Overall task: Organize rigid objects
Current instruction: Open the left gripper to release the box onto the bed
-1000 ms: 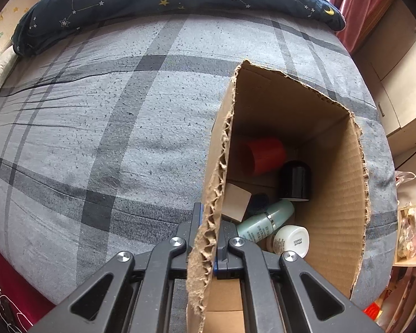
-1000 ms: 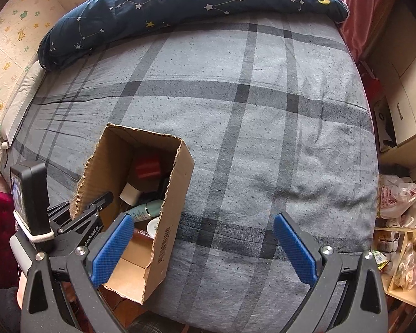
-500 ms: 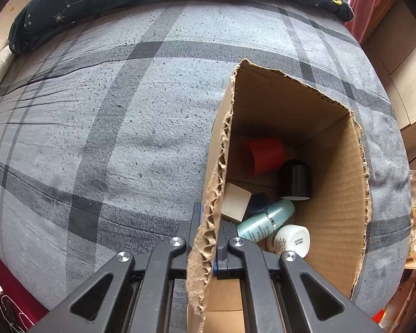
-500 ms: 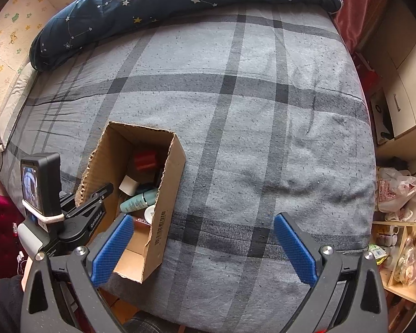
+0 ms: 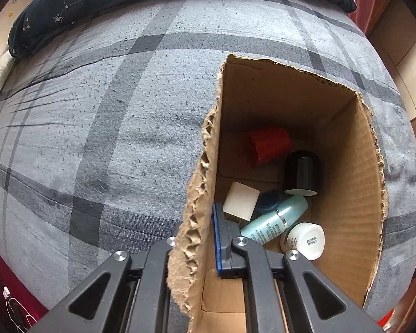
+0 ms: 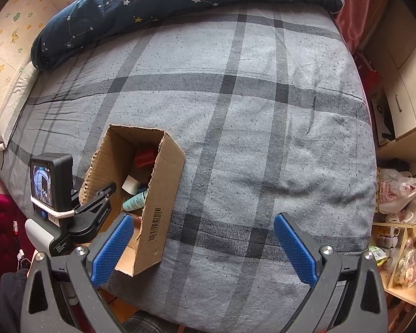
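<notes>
The open brown corrugated cardboard box (image 5: 346, 172) sits on the grey plaid bedspread (image 5: 111, 127) near the bed's front edge, with the left tongs (image 5: 199, 238) straddling its torn near wall. A second ago those jaws were clamped flat on that ragged edge; now they are opening, and a sliver of blue pad shows on the inner side while the cardboard is between them but no longer tightly pinched. Over the same second the box has come down and settled on the bedspread, which suggests it has been set in its place and the left hand is letting go. Inside lie the task's rigid things, all apparently collected: a red ribbed plastic cup (image 5: 269, 144) on its side at the far end, a black cylindrical jar (image 5: 302, 172) beside it, a white square block (image 5: 241, 201) against the near wall, a dark blue round cap (image 5: 269, 201) partly hidden behind it, a pale teal plastic bottle (image 5: 277, 219) lying slantwise, and a small white round cream jar (image 5: 305, 240) touching the bottle. The right tongs (image 6: 205, 247) hang wide open with nothing between their blue pads, above the bedspread just right of the box, as they were a second ago. Judging by the bare bedspread, sorting looks essentially finished.
</notes>
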Available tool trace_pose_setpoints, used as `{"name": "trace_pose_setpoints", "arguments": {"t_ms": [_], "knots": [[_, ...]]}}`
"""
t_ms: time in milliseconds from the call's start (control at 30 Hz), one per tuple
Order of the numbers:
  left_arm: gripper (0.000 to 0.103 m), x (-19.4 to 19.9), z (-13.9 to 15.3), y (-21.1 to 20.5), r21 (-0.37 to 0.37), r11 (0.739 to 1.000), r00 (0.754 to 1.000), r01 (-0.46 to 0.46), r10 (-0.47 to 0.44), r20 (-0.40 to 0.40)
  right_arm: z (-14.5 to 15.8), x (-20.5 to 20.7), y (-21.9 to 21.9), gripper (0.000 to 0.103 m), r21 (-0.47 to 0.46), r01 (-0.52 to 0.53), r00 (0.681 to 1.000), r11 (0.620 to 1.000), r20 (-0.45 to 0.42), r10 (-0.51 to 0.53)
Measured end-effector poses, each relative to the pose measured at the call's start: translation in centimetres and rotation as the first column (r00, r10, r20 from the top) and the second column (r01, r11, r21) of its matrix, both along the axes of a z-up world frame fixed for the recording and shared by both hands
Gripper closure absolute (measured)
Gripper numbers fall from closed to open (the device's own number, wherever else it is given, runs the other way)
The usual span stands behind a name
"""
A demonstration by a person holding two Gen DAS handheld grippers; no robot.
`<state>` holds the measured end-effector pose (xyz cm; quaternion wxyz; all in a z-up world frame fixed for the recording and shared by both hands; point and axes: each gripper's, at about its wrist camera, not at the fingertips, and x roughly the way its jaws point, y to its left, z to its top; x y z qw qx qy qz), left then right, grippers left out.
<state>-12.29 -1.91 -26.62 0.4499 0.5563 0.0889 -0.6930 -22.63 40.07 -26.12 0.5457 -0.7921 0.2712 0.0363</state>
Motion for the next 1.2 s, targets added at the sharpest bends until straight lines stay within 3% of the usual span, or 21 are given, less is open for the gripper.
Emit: {"name": "trace_pose_setpoints", "arguments": {"t_ms": [100, 167, 233, 300, 367, 467, 533, 667, 833, 1200], "knots": [[0.093, 0.0, -0.2, -0.2, 0.007, 1.000, 1.000, -0.013, 0.013, 0.016, -0.1, -0.1, 0.1, 0.000, -0.006, -0.029, 1.000, 1.000, -0.013, 0.029], [0.085, 0.1, -0.4, -0.2, 0.010, 1.000, 0.999, -0.025, 0.024, 0.031, -0.1, -0.2, 0.2, 0.000, -0.011, -0.040, 0.999, 0.999, -0.017, 0.040], [0.062, 0.3, -0.4, -0.2, 0.009, 0.999, 0.999, -0.032, 0.032, 0.032, -0.2, -0.2, 0.1, 0.000, -0.014, -0.047, 0.999, 0.999, -0.021, 0.047], [0.030, 0.5, 0.0, 0.0, -0.003, 0.999, 0.999, -0.034, 0.034, 0.014, -0.1, -0.2, 0.1, 0.000, -0.017, -0.054, 0.998, 0.998, -0.024, 0.053], [0.016, 0.6, 0.4, 0.1, -0.021, 0.999, 0.999, -0.039, 0.040, 0.018, -0.1, -0.3, 0.1, 0.000, -0.017, -0.060, 0.998, 0.998, -0.029, 0.059], [0.014, 0.7, 1.1, 0.4, -0.020, 0.999, 0.999, -0.050, 0.050, 0.009, -0.2, -0.5, 0.0, 0.000, -0.020, -0.070, 0.997, 0.997, -0.033, 0.070], [0.000, 0.8, 1.2, 0.5, 0.005, 0.998, 0.998, -0.062, 0.062, 0.018, -0.3, -0.6, -0.1, 0.000, -0.021, -0.077, 0.996, 0.997, -0.037, 0.076], [0.000, 1.0, 2.7, 1.5, -0.041, 0.998, 0.999, -0.052, 0.052, 0.009, -0.5, -1.2, -0.3, 0.000, -0.030, -0.105, 0.994, 0.994, -0.047, 0.103], [0.000, 1.6, 5.1, 2.6, -0.044, 0.997, 0.998, -0.060, 0.058, -0.029, -0.6, -2.1, -0.5, 0.000, -0.037, -0.132, 0.990, 0.991, -0.057, 0.130], [0.000, 1.9, 9.7, 6.5, -0.083, 0.997, 1.000, -0.002, 0.000, -0.025, -0.5, -5.5, -1.1, 0.000, -0.054, -0.212, 0.975, 0.976, -0.083, 0.207]]}}
